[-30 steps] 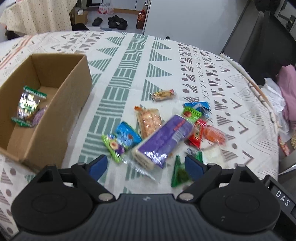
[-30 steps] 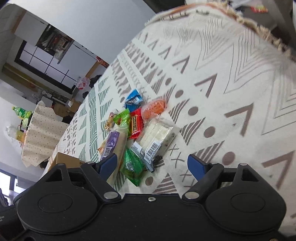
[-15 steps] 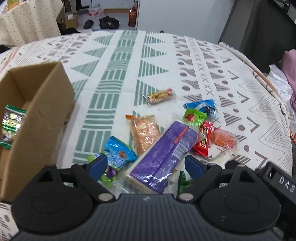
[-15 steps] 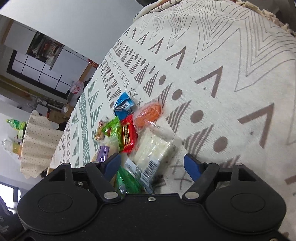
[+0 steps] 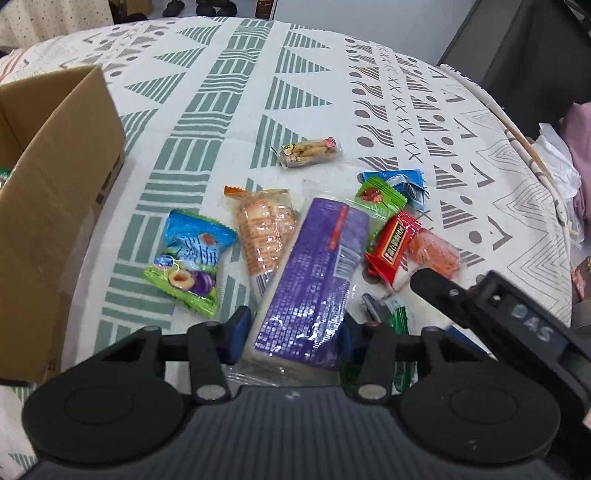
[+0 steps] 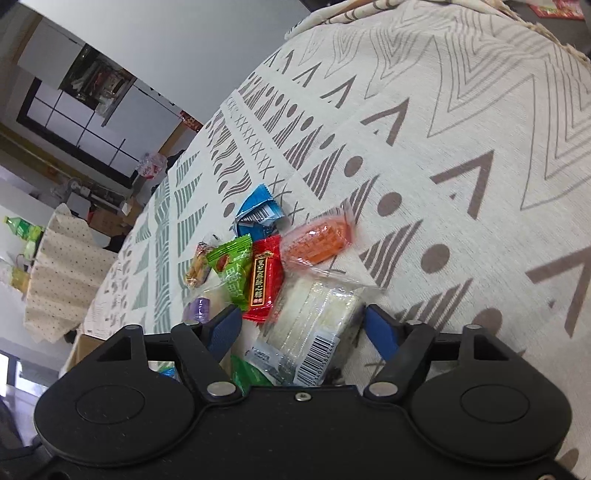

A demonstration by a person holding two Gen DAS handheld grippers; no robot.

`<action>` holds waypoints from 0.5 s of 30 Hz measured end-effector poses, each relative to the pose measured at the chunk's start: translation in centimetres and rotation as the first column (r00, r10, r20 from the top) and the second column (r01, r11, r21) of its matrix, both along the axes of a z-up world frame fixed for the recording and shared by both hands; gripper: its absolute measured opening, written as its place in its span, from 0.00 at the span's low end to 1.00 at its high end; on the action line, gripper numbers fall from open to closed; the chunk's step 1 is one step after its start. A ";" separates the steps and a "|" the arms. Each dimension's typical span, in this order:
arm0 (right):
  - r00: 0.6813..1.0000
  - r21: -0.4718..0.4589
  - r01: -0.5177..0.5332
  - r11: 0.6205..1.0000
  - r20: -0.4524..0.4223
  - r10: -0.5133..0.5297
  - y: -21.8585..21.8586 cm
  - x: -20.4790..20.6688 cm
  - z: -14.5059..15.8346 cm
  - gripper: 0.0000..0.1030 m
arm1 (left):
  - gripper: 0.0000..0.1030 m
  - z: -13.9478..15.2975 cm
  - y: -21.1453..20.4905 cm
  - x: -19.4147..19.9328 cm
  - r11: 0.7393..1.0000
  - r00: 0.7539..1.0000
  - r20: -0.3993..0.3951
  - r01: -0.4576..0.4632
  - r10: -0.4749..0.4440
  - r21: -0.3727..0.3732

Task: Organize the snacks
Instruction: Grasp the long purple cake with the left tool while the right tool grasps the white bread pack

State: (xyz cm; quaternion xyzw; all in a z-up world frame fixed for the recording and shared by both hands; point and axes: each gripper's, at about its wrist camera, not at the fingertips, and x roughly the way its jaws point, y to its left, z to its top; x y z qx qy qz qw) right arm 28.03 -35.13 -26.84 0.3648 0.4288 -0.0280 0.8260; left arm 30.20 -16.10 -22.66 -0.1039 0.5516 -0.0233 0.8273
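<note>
The snacks are lying in a loose cluster on the patterned tablecloth [image 5: 229,122], with the cardboard box [image 5: 62,192] standing at the cloth's left side, well apart from the pile; bare cloth is lying open between box and pile and beyond the pile toward the far edge. The left gripper [image 5: 291,328] is pointing steeply down at the near end of the purple packet [image 5: 317,273]; its jaws have just been closing, and the blue pads are now pressing on both sides of that packet. Beside the purple packet, the orange cracker pack [image 5: 262,232] is lying touching its left edge; the blue-green plum packet [image 5: 192,258] is lying further left, near the box. The small biscuit packet [image 5: 308,152] is lying alone, farther back. The right gripper [image 6: 301,330] is straddling the white wafer pack [image 6: 314,314]; its jaws have just been closing, yet the pads are standing apart from the pack on both sides. The red packet [image 6: 264,278] is overlapping the wafer pack's left edge; the orange candy [image 6: 319,242] is lying just behind it. To the right, open cloth is running to the fringed edge [image 6: 546,33].
</note>
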 end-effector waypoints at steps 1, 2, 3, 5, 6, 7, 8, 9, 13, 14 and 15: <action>1.000 -0.015 -0.002 1.000 -0.007 0.002 0.1 0.1 0.0 0.56 | 0.43 0.1 0.1 -0.1 1.000 1.000 -0.002 -0.003 0.003 -0.003; 1.000 -0.036 -0.007 0.999 -0.018 0.007 0.2 0.2 0.1 0.44 | 0.43 0.3 0.2 -0.3 1.000 1.000 -0.001 -0.004 0.004 0.000; 1.000 -0.058 -0.008 0.998 -0.028 0.006 0.2 0.1 0.2 0.39 | 0.42 0.5 0.3 -0.4 1.000 1.000 0.000 -0.004 0.004 0.002; 0.999 -0.041 -0.003 0.999 -0.034 0.002 -0.2 -0.3 0.2 0.28 | 0.42 0.8 0.4 -0.7 1.000 1.000 0.000 -0.001 0.001 0.001; 0.999 -0.016 0.002 1.000 -0.038 -0.003 -0.5 -0.6 0.1 0.25 | 0.42 0.9 0.6 -0.9 1.000 1.000 0.000 -0.002 0.002 0.001; 0.999 0.006 0.010 1.000 -0.038 -0.010 -0.8 -0.9 0.1 0.17 | 0.42 1.1 0.7 -1.0 1.000 1.000 0.001 -0.005 0.005 -0.001; 0.999 0.024 0.021 0.999 -0.037 -0.021 -1.1 -1.3 0.2 0.11 | 0.41 1.2 0.9 -1.2 1.000 1.000 0.002 -0.008 0.008 -0.002; 0.999 0.032 0.026 0.999 -0.032 -0.025 -1.2 -1.8 0.4 0.09 | 0.41 1.4 1.1 -1.3 1.000 1.000 0.003 -0.012 0.012 -0.002; 1.000 0.048 0.021 0.999 0.000 -0.021 -1.1 -3.3 1.2 0.00 | 0.41 2.1 1.6 -2.1 1.000 1.000 0.005 -0.024 0.024 -0.009; 1.000 0.050 0.024 0.998 0.010 -0.024 -1.2 -3.6 1.5 0.00 | 0.40 2.4 1.7 -2.2 1.000 1.000 0.007 -0.023 0.023 -0.010; 0.999 0.049 0.024 0.999 0.030 -0.026 -1.2 -3.9 1.9 0.00 | 0.40 2.6 1.8 -2.4 1.000 1.000 0.010 -0.022 0.022 -0.011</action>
